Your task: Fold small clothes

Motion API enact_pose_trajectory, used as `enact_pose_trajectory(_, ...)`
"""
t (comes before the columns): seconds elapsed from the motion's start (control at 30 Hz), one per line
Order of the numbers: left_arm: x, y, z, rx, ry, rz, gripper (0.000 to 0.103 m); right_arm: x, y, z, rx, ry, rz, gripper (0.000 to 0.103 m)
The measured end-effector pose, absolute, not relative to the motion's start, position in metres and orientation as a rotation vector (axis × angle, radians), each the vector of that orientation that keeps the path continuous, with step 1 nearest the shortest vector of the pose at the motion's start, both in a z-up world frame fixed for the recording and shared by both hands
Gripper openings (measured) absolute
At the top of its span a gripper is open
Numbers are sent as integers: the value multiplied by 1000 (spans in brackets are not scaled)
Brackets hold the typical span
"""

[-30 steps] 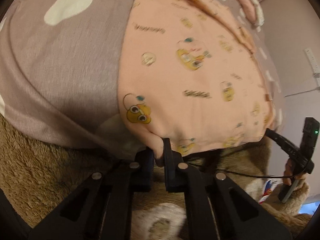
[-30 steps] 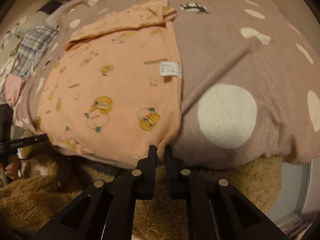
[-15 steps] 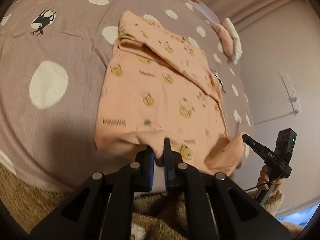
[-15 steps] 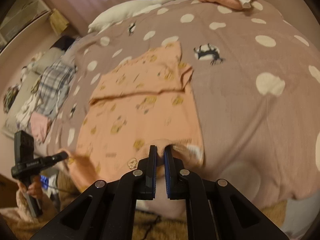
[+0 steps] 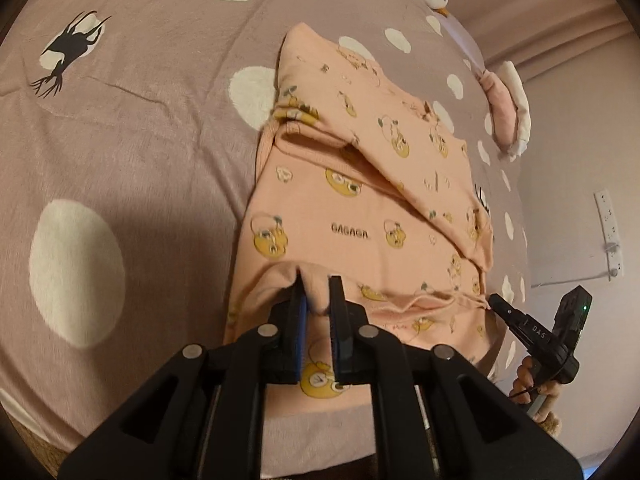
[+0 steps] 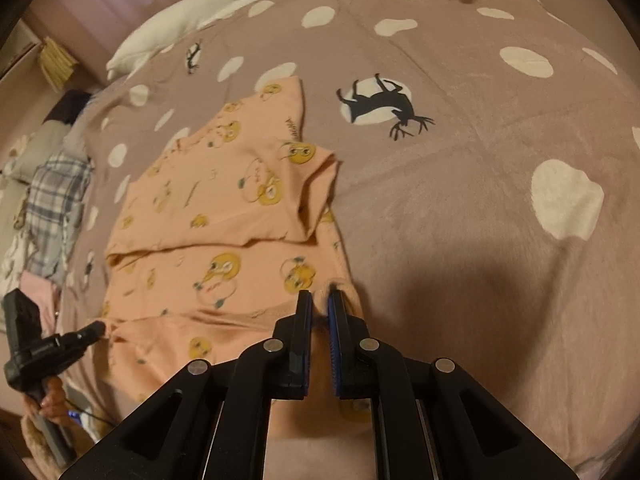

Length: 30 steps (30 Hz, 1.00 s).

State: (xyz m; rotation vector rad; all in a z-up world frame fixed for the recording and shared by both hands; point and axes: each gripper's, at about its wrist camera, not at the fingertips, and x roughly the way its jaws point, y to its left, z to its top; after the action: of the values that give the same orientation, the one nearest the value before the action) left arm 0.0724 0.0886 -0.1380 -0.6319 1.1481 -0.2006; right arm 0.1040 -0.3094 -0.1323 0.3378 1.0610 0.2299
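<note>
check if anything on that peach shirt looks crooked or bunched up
Slightly. On the peach shirt the folded-in sleeve lies askew, its cuff gaping open, not flat. The hem puckers where the left gripper and right gripper pinch it. No damage shows.

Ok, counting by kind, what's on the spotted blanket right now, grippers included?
Peach top: 1
Goose plush: 1
Pink-and-white bundle: 1
Grippers, both pinching the top's near hem: 2, left gripper and right gripper
Total: 5
</note>
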Motion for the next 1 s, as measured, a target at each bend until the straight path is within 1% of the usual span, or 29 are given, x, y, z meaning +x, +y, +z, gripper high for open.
enact_pose_trajectory(0.07, 72, 92, -133, -621, 1125, -192, 19, 105, -315, -128, 343, 1037, 218, 9)
enact_pose_trajectory(0.13, 70, 96, -125, -595, 1091, -180, 24, 104, -323, -120, 346, 1008, 196, 9)
enact_pose_trajectory(0.17, 69, 100, -119, -577, 1075, -169, 30, 105, -327, -117, 341, 999, 182, 10)
enact_pose_trajectory(0.2, 67, 104, -115, -566, 1065, -153, 39, 105, -331, -114, 332, 991, 164, 10)
enact_pose_trajectory(0.23, 67, 106, -114, -559, 1059, -139, 41, 103, -336, -109, 314, 981, 142, 11)
enact_pose_trajectory(0.27, 65, 109, -112, -552, 1055, -125, 42, 104, -338, -106, 303, 977, 131, 12)
enact_pose_trajectory(0.3, 64, 112, -111, -547, 1057, -115, 42, 104, -340, -105, 293, 973, 123, 15)
enact_pose_trajectory(0.33, 63, 114, -111, -545, 1060, -109, 42, 101, -343, -103, 284, 973, 120, 23)
enact_pose_trajectory(0.37, 62, 115, -111, -544, 1063, -105, 42, 101, -343, -103, 278, 976, 124, 28)
enact_pose_trajectory(0.4, 61, 115, -112, -540, 1067, -100, 42, 100, -341, -104, 268, 984, 134, 36)
enact_pose_trajectory(0.43, 60, 114, -113, -528, 1070, -96, 42, 100, -338, -105, 253, 993, 148, 37)
enact_pose_trajectory(0.6, 61, 102, -118, -482, 1092, -90, 41, 110, -310, -124, 170, 1067, 196, 37)
enact_pose_trajectory(0.73, 62, 91, -118, -434, 1092, -90, 42, 117, -290, -134, 106, 1085, 215, 37)
enact_pose_trajectory(0.77, 63, 89, -118, -424, 1092, -92, 42, 118, -289, -136, 101, 1087, 216, 37)
enact_pose_trajectory(0.8, 64, 86, -118, -408, 1091, -93, 42, 119, -288, -137, 96, 1087, 209, 30)
enact_pose_trajectory(0.83, 66, 83, -117, -391, 1089, -93, 42, 119, -287, -137, 93, 1083, 203, 18)
enact_pose_trajectory(0.87, 67, 80, -116, -370, 1087, -93, 42, 120, -288, -136, 89, 1081, 196, 13)
enact_pose_trajectory(0.9, 68, 77, -116, -352, 1085, -93, 42, 119, -289, -133, 94, 1073, 190, 9)
enact_pose_trajectory(1.0, 72, 68, -113, -303, 1072, -93, 42, 113, -296, -123, 130, 1035, 191, 7)
